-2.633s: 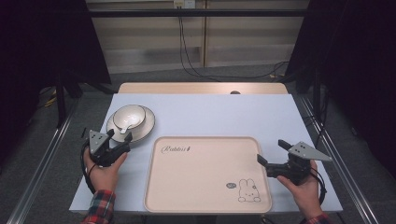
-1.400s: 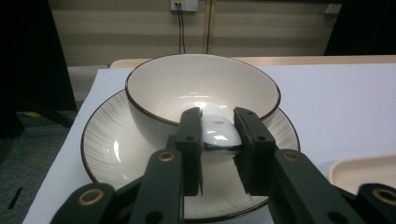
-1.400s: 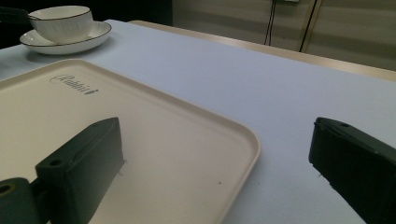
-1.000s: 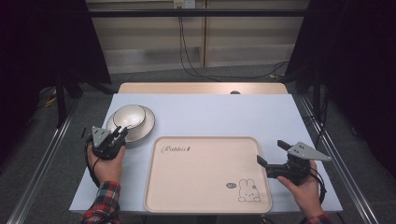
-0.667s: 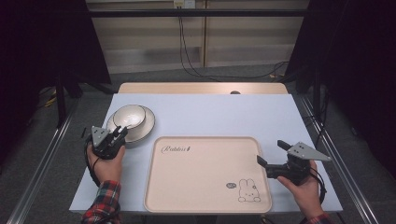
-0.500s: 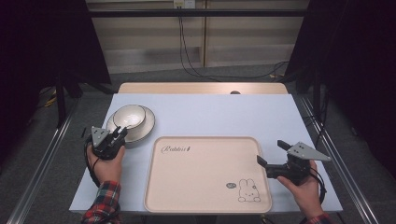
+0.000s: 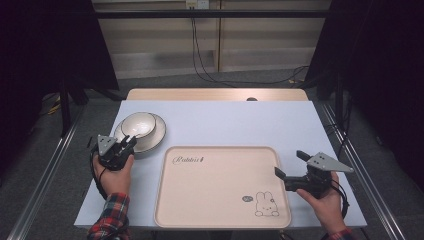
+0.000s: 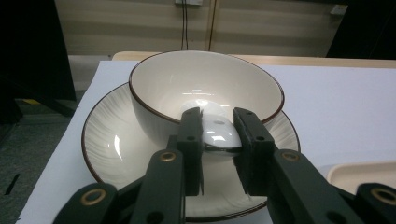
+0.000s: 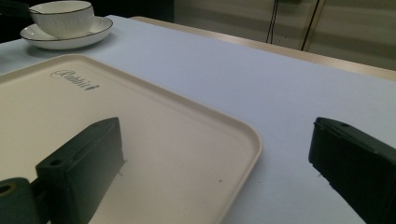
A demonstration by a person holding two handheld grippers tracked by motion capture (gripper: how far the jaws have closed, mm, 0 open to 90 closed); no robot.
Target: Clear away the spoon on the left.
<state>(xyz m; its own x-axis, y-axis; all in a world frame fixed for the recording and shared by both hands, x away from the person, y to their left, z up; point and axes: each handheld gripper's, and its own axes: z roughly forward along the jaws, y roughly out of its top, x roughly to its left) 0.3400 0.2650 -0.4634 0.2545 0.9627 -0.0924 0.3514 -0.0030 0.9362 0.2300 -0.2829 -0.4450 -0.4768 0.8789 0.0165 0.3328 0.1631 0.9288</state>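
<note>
Cream glaze with a dark rim: the bowl sits on its plate right ahead of my left gripper, whose jaws have closed on the bowl's near wall. My right gripper is wide open and holds nothing; one jaw hangs over the beige tray, the other over the white table just beside it.

A cream bowl with a dark rim is sitting upright on a matching ribbed plate, near my beige rabbit-printed tray.
</note>
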